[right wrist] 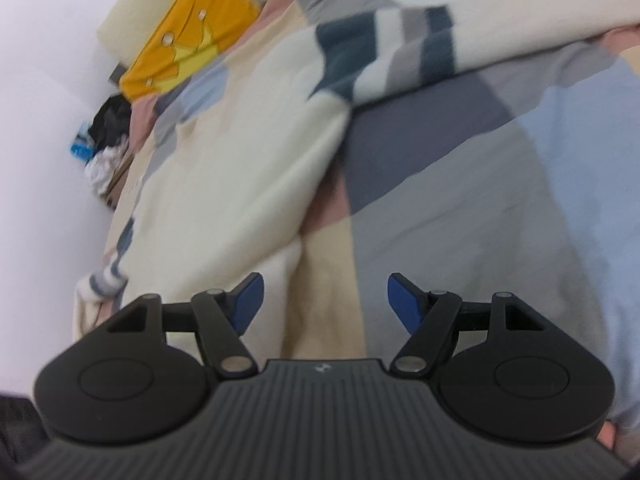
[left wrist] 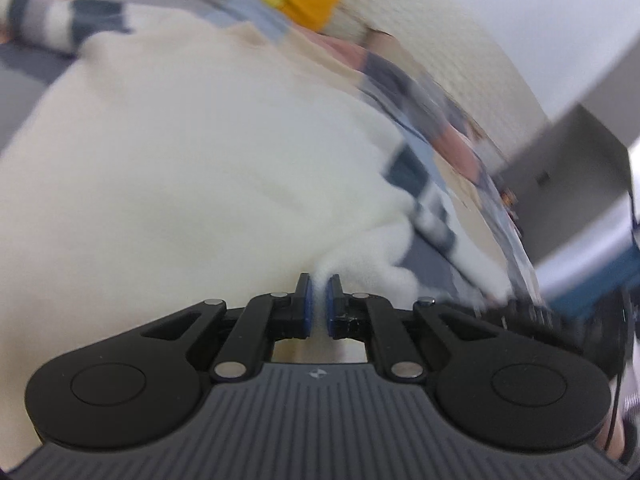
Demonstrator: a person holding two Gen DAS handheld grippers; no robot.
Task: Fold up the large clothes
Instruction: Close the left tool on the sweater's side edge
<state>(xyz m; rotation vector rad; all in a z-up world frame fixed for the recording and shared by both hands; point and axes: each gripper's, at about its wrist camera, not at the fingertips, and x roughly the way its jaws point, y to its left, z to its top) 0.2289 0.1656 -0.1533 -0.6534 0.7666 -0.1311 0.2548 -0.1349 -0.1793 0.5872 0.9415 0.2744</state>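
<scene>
Left claw point(left wrist: 319, 304) pinching cream sweater point(left wrist: 192, 168) edge, right claw point(right wrist: 322, 300) spread above bedspread point(right wrist: 500, 200), sweater just left.

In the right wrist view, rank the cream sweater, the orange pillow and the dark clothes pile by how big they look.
1. Cream sweater, by far the largest.
2. Orange pillow.
3. Dark clothes pile, smallest.
The pillow and the pile lie farther from the camera, so their true sizes stay unsure.
</scene>
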